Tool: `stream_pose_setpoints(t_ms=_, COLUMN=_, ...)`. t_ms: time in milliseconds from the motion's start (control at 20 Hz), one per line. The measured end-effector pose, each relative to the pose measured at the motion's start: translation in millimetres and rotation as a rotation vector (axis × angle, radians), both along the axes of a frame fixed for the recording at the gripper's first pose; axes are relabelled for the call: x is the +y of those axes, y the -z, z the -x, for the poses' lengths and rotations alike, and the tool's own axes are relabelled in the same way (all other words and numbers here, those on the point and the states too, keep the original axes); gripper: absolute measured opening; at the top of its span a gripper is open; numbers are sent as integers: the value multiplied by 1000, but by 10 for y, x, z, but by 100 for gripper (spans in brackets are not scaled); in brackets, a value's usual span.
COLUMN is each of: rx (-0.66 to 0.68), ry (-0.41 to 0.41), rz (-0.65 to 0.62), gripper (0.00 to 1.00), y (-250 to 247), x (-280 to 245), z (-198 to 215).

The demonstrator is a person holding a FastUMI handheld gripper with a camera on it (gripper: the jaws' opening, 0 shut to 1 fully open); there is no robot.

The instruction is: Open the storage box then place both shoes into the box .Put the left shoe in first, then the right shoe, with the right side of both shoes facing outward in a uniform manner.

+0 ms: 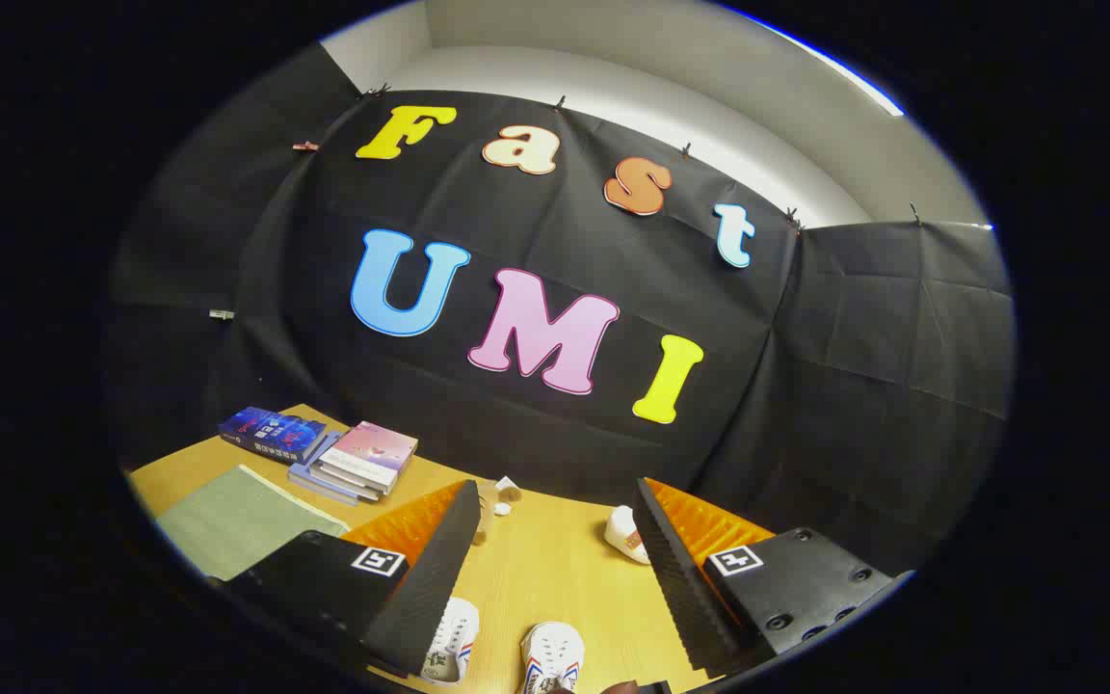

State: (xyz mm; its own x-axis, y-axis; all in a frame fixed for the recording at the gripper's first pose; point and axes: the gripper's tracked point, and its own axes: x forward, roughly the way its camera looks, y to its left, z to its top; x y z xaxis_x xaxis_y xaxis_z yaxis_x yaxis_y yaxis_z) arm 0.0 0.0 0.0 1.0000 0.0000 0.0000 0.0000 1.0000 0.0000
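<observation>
Gripper view, left to right. A green mat (237, 520) lies on the wooden bench (555, 569) at the far left, with a dark blue book (271, 434) behind it and a small stack of books (362, 463) just beside that. The gripper (555, 540) has its fingers (430, 569) spread wide, holding nothing. Between the fingers, close to the camera, two white shoes with red and blue stripes stand side by side: the left-hand shoe (449, 651) partly behind the left finger, the right-hand shoe (550, 660) just beside it. Beyond, small pale objects (502, 496) sit near the black cloth wall (555, 424). A third white object (624, 533), too small to identify, rests against the right finger.
</observation>
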Motion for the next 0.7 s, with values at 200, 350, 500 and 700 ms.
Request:
stream_pose_setpoints(t_ms=200, rx=3, ry=-5, rz=-1, gripper=98, y=6, x=-8, z=-19)
stream_pose_setpoints(t_ms=350, rx=10, ry=-12, rz=-7, gripper=98, y=35, x=-10, z=-31)
stream_pose_setpoints(t_ms=500, rx=12, ry=-12, rz=-6, gripper=98, y=45, x=-45, z=-25)
stream_pose_setpoints(t_ms=700, rx=18, ry=-6, rz=-9, gripper=98, y=90, x=-88, z=-13)
